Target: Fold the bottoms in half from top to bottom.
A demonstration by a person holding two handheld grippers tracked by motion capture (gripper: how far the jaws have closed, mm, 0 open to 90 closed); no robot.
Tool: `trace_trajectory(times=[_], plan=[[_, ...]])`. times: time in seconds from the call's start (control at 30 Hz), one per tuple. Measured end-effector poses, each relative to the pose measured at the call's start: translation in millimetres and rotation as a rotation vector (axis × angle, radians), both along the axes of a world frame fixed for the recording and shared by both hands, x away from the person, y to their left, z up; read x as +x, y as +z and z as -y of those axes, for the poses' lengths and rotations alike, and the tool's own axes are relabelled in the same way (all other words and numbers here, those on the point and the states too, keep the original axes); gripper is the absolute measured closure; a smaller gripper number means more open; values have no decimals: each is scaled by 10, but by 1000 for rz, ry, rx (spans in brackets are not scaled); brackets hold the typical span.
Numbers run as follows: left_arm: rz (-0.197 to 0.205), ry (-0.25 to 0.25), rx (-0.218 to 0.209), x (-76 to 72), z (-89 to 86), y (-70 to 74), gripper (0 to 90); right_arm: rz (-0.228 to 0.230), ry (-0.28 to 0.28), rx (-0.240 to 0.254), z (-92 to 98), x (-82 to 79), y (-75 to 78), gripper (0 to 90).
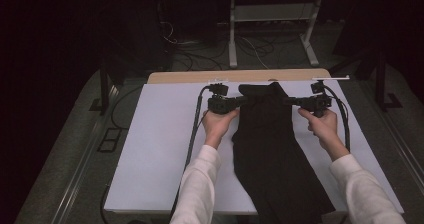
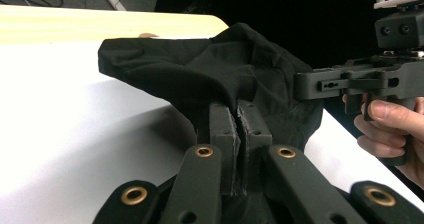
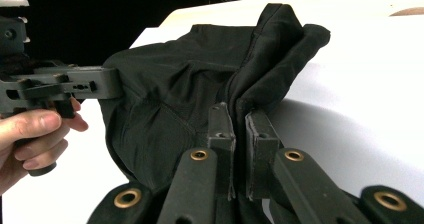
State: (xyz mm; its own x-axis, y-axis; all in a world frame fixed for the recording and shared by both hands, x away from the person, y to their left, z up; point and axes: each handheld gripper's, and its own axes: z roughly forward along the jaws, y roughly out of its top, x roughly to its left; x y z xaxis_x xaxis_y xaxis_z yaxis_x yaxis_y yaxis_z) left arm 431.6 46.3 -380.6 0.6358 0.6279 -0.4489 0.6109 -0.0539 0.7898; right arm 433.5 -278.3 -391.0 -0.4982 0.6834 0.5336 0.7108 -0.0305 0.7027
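2 grippers are clamped on the black garment [image 1: 272,149], which lies along the white surface [image 1: 160,149] with its far end lifted. The left gripper [image 1: 240,102] has its jaws pressed together on the garment's left edge; the right gripper [image 1: 290,101] pinches the right edge, seen likewise in both gripper views. The step appears to be spreading or folding the far end. Both pinches should be kept level and drawn evenly, so the cloth is laid flat without twisting or slipping free.

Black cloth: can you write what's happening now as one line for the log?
left claw: shut on black cloth | right claw: shut on black cloth | cloth: far end lifted | table: white
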Motion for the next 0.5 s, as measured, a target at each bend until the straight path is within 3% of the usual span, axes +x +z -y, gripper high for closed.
trace_trajectory(times=[0.5], plan=[[21, -54, -27, -248, 54, 49, 862, 29, 7, 12, 146, -322, -9, 827]])
